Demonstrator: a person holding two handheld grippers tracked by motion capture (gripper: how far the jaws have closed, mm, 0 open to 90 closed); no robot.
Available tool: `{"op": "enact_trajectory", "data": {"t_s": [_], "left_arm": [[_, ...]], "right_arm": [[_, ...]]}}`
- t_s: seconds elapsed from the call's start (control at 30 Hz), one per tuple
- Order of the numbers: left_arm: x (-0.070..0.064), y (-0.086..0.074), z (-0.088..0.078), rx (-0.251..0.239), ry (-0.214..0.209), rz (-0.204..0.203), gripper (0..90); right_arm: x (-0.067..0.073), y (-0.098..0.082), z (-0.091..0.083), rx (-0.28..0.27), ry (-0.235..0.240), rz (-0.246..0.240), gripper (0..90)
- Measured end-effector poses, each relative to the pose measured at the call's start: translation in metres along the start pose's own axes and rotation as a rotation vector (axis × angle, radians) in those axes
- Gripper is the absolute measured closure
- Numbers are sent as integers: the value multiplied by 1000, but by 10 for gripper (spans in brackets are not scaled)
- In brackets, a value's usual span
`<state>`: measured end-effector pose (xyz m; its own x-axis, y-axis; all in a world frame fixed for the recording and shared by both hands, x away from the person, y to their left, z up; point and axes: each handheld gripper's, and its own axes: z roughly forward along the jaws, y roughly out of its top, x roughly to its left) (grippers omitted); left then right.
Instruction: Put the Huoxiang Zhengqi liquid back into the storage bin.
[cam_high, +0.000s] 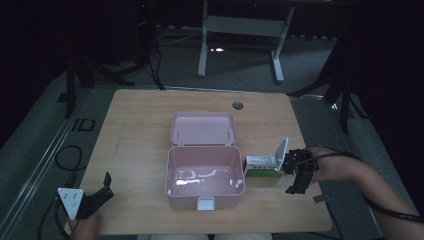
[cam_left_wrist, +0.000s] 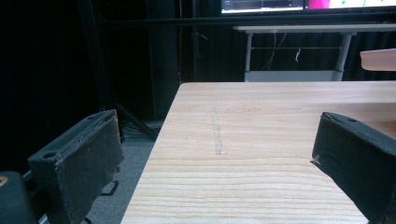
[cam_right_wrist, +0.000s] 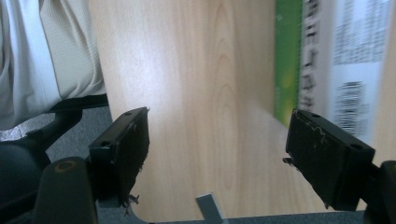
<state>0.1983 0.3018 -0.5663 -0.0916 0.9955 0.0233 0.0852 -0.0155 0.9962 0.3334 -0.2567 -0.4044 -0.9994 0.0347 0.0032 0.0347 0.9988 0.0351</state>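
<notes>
On the wooden tabletop (cam_high: 140, 150), an open pink box (cam_high: 205, 175) sits mid-table; beside its right wall lies a green-and-white carton (cam_high: 262, 167), touching the spread right gripper (cam_high: 299, 172). The left gripper (cam_high: 102, 192), also spread, rests at the near left corner.

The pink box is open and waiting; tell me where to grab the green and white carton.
Grip the green and white carton across its narrow width at the right end, coming from the right tongs side. It lies flat, its left end beside the pink box.
</notes>
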Motion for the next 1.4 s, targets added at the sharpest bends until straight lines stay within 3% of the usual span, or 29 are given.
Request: {"op": "enact_trajectory", "data": {"t_s": [0.33,0.7,1.0,1.4], "left_arm": [[0,0,0,-1,0,4,20],[0,0,0,0,-2,4,20],[0,0,0,0,-7,4,20],[0,0,0,1,-9,5,20]], "right_arm": [[-25,9,-12,24,-40,-1,230],[-53,19,-8,43,-47,-2,269],[-70,32,13,81,-10,-18,371],[-76,43,34,84,18,-54,476]]}}
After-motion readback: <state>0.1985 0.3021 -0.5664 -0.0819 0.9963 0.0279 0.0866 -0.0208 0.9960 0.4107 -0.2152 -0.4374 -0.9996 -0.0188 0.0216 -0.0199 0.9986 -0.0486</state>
